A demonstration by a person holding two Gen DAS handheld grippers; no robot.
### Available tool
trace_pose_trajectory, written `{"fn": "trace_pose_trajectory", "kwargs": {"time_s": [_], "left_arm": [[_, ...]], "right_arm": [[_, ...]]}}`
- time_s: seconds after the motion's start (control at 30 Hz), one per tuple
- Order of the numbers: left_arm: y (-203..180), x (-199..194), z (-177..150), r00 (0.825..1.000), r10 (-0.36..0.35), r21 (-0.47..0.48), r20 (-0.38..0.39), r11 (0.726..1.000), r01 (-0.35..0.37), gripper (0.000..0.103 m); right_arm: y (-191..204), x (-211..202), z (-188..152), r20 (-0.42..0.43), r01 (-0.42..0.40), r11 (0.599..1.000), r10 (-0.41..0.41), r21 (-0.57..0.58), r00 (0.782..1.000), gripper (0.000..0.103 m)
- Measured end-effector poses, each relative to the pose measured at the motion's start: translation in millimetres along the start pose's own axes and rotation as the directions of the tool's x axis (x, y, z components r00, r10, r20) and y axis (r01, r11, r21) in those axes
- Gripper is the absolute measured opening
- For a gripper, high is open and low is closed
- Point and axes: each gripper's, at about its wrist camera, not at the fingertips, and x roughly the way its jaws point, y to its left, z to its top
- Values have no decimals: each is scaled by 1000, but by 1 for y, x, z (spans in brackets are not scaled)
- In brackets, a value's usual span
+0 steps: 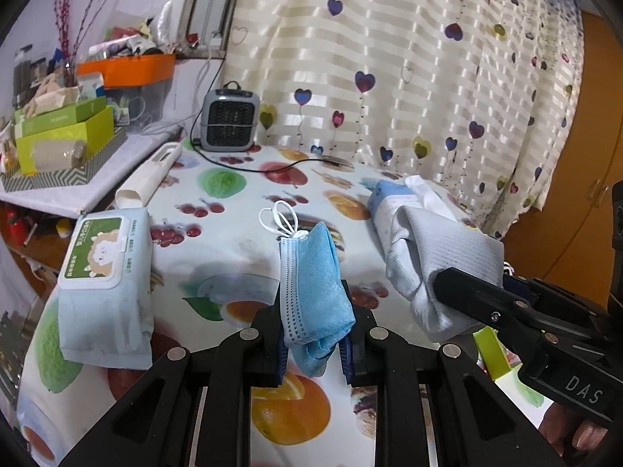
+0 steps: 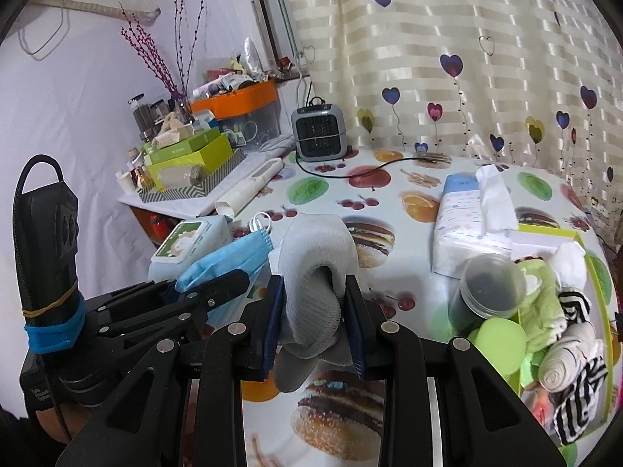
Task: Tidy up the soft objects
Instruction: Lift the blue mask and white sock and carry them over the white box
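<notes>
Left gripper (image 1: 313, 344) clamped on a folded blue mask (image 1: 315, 292), held up off the table (image 1: 218, 257), ear loops on top. Right gripper (image 2: 313, 325) clamped on a grey sock (image 2: 315, 272), also off the table, just right of the mask. Wipes pack (image 1: 105, 284) lies left of the mask, tissue pack (image 2: 467, 229) right of the sock. Green tray (image 2: 595, 292) at the table's right edge holds a striped cloth (image 2: 576, 381), green cloth (image 2: 541, 295) and a dark jar (image 2: 486, 288)
</notes>
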Motion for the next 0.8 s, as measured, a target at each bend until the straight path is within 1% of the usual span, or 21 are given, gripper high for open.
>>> {"fn": "trace_pose_trajectory", "kwargs": {"time_s": [0.3,0.8], "left_arm": [[-13,-10,0,1000,-10,18,12,1000,10,20],[-35,-7,-1,1000,-31,52,2,998,31,20]], "right_arm": [[-3,-19,-4,31,2,1000,-2,7,1000,31],[-21,-33,-11,44,17,999,-19,40,999,31]]}}
